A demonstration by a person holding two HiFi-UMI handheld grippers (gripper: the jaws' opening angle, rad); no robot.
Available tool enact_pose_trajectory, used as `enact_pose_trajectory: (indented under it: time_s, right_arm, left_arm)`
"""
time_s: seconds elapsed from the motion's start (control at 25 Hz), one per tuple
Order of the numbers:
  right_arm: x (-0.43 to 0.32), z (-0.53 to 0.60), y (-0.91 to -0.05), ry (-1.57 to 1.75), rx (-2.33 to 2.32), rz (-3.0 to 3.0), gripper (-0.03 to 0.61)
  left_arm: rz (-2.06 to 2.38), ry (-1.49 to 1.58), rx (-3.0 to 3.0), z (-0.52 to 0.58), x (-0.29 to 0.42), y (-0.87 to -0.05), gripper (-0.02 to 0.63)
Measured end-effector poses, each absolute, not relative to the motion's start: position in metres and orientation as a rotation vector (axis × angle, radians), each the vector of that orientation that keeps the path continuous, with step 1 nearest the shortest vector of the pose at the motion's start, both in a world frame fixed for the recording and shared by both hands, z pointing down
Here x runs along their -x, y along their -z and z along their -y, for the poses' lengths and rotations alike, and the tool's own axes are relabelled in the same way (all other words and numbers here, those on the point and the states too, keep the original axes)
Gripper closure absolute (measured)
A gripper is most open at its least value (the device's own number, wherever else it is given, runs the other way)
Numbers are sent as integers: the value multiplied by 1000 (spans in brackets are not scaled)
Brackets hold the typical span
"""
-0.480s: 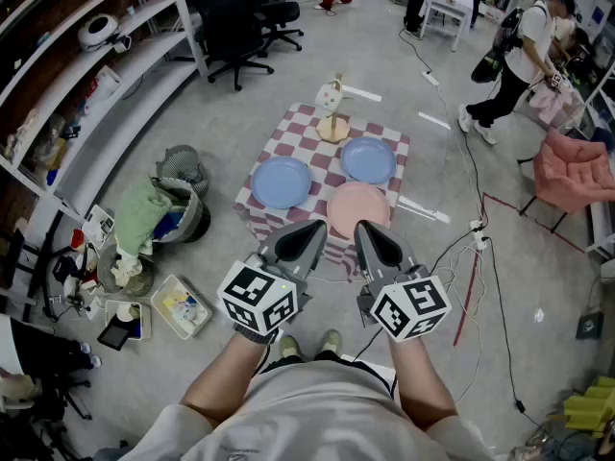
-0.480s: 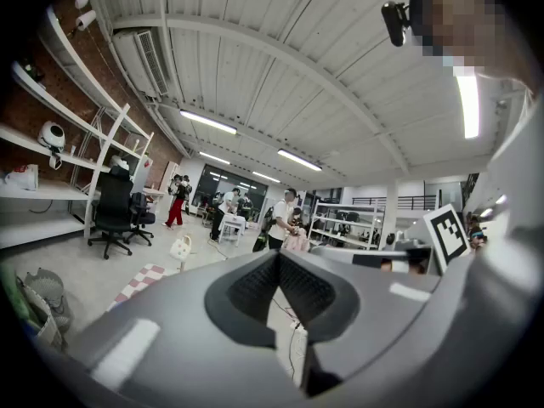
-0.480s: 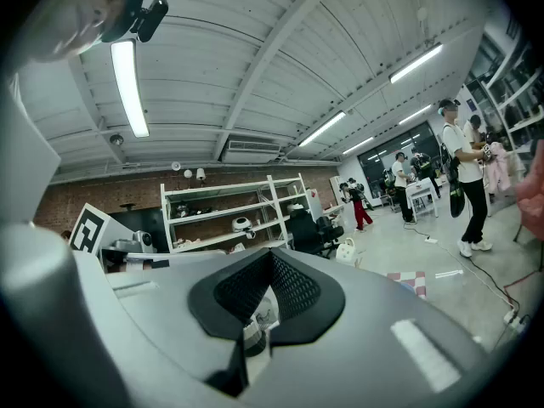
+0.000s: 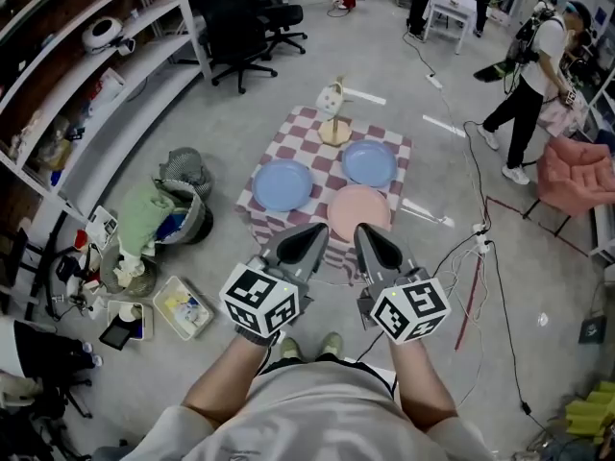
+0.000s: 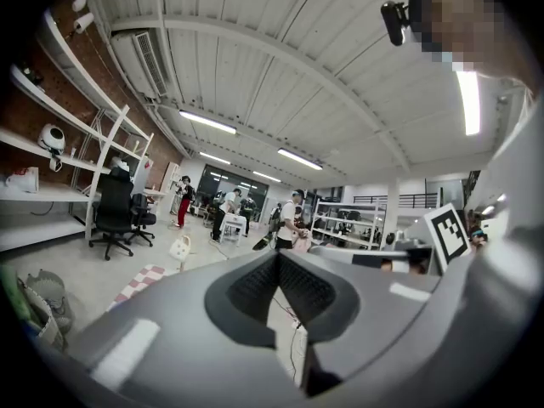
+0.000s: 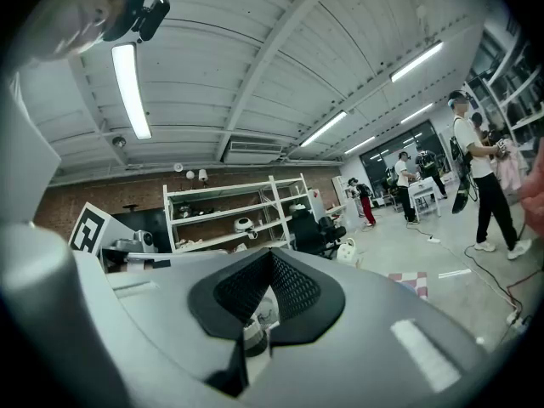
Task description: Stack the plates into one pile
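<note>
Three plates lie flat and apart on the checkered table (image 4: 317,140): left blue plate (image 4: 282,183) by its left edge, far blue plate (image 4: 369,162) toward the right corner, pink plate (image 4: 358,210) at the near edge; left gripper (image 4: 309,233) and right gripper (image 4: 368,235) hang short of that edge, jaws pressed together on nothing, probably because no pick has begun

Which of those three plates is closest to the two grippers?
The pink plate, at the checkered cloth's near edge, just beyond the left gripper and right gripper. The left blue plate and right blue plate lie farther back.
</note>
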State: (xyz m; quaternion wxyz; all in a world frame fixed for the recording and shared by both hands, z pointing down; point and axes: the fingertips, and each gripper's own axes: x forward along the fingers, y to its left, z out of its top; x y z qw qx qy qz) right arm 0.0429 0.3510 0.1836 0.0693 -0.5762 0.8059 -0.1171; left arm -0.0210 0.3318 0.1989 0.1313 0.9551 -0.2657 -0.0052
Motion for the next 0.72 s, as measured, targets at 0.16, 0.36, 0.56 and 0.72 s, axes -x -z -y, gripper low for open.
enact_pose_trajectory:
  time_s: [0.16,0.36,0.56,0.72]
  right_arm:
    - [-48,-350,-185,361,1719,-2428,569]
    - [-56,-351,-189,385,1676,-2425,569]
    - [-71,-355,-189,378,1655,-2411,568]
    - [-87,-358,-192,389,1649,-2393,569]
  left_arm:
    - [782,9,-2771,-332,16,-200,607]
    - [797,-6,-2764,-332,7,-205,607]
    - [819,-27,-2753,-334,-5,-211,607]
    - [831,-47,-2739,-334,-14,-218,607]
